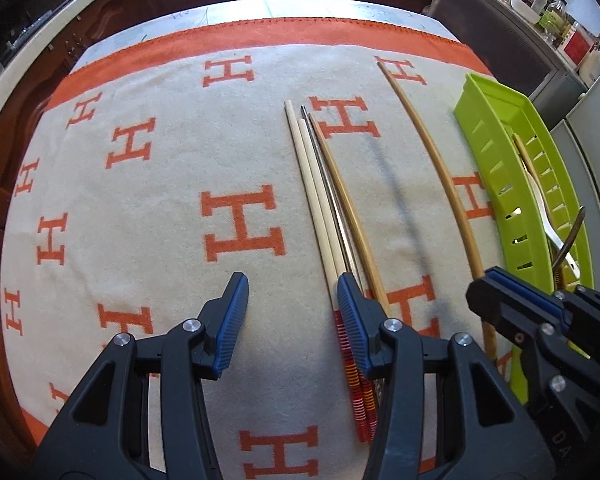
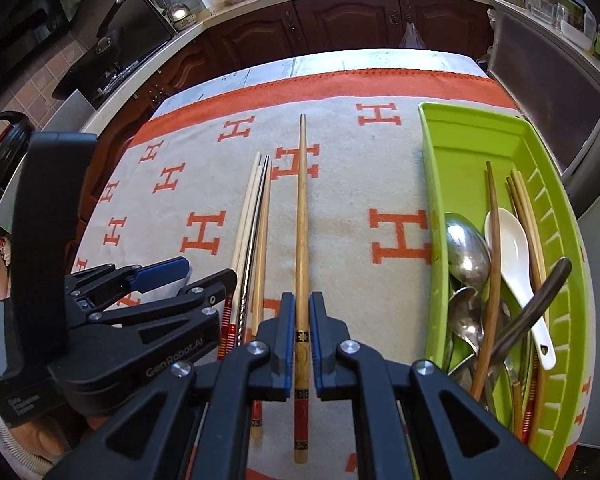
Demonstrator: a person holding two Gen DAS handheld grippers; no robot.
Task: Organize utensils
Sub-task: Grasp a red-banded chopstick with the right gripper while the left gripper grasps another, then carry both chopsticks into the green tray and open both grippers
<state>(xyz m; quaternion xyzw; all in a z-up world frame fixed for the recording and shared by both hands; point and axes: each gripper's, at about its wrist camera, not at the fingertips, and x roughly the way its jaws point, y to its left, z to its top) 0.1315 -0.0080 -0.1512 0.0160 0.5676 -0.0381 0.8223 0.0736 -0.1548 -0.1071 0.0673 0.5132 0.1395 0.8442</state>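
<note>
A single wooden chopstick (image 2: 301, 216) is clamped between the blue pads of the right gripper (image 2: 301, 322), which are drawn in tight on either side of its decorated handle end; the shaft runs straight away from the jaws, its tip pointing toward the far orange border of the cloth (image 2: 360, 80). From the left wrist view the same chopstick (image 1: 432, 152) is seen as a long curved line above the cloth, a soft dark shadow lying to its left, so it appears to be lifted clear of the surface. The left gripper (image 1: 292, 300) is held about half open with nothing between its pads; its right-hand finger (image 1: 350, 312) stands directly over the handle ends of a small bundle of chopsticks (image 1: 328, 200) that lies flat on the H-patterned cloth. In that bundle two pale chopsticks with red-striped handles, a metal one and a wooden one are laid side by side, touching. A green slotted tray (image 2: 452, 152) is set at the right edge of the cloth, and inside it are gathered two metal spoons (image 2: 466, 248), a white ceramic spoon (image 2: 508, 240), a dark curved handle and several wooden chopsticks, piled loosely toward the near end.
</note>
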